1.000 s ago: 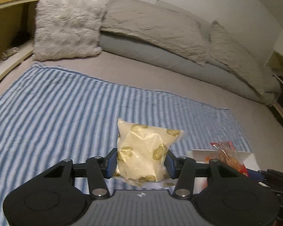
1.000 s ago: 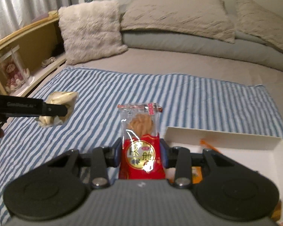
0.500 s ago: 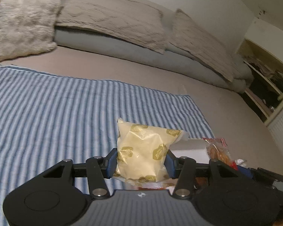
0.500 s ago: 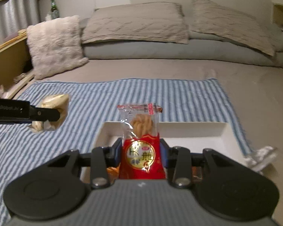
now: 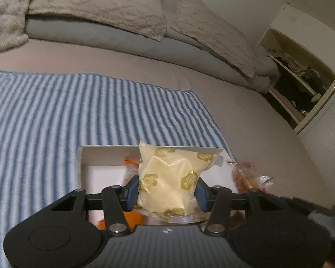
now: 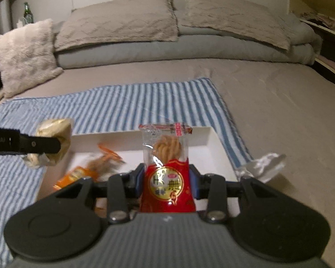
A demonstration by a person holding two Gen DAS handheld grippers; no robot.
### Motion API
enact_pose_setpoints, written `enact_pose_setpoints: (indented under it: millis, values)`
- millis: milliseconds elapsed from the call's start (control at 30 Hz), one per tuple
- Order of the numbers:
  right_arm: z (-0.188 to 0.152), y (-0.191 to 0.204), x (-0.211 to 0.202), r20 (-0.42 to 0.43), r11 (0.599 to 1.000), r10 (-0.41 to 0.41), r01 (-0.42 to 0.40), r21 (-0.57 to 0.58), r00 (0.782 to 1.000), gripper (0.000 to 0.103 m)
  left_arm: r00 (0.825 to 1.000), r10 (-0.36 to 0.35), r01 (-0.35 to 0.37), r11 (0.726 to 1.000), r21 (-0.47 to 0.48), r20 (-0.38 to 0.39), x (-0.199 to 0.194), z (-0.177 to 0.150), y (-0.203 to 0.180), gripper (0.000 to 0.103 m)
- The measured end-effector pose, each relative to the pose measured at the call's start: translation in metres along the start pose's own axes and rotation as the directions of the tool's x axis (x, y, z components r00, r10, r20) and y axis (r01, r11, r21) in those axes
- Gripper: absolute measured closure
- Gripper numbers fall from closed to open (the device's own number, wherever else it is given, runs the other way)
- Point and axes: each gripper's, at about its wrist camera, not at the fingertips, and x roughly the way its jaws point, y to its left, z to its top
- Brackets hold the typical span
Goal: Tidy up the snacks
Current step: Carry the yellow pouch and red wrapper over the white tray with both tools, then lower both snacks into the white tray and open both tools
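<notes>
My left gripper (image 5: 166,192) is shut on a pale yellow snack bag (image 5: 169,174) and holds it above the white tray (image 5: 100,154). From the right wrist view the same bag (image 6: 53,140) hangs at the tray's left end. My right gripper (image 6: 166,182) is shut on a red and clear cookie packet (image 6: 167,167), held upright over the white tray (image 6: 214,143). An orange snack packet (image 6: 87,169) lies in the tray. The cookie packet also shows blurred at the right in the left wrist view (image 5: 245,174).
The tray lies on a blue striped towel (image 6: 122,105) spread on a beige bed. A crumpled clear wrapper (image 6: 263,165) lies on the sheet right of the tray. Pillows (image 6: 122,20) line the far side. An open shelf unit (image 5: 301,82) stands to the right.
Both grippers have swung right with their packets, so the white tray now sits under them. The left gripper's bag has come over the tray's left end.
</notes>
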Motion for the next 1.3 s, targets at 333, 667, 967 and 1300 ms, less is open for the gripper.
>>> enact_pose_setpoints:
  millis: [333, 667, 967, 1300]
  values:
    - [0.003, -0.007, 0.041, -0.006, 1.000, -0.030, 0.030, 0.003, 1.000, 0.057, 0.996, -0.089, 0.086, 0.992, -0.093, -0.031, 0.065, 0.000, -0.006, 0.051]
    - [0.001, -0.019, 0.075, -0.020, 0.999, -0.015, 0.016, 0.047, 1.000, 0.057, 0.996, -0.078, 0.073, 0.989, -0.126, -0.033, 0.122, 0.002, -0.006, 0.051]
    - [-0.002, -0.029, 0.081, -0.013, 0.997, -0.025, 0.026, 0.072, 1.000, 0.057, 0.994, -0.043, 0.038, 0.998, -0.049, -0.103, 0.149, -0.006, -0.020, 0.051]
    - [-0.003, -0.028, 0.079, 0.007, 0.996, -0.013, 0.013, 0.083, 1.000, 0.056, 0.987, -0.028, 0.016, 0.997, -0.078, -0.159, 0.138, -0.010, -0.012, 0.052]
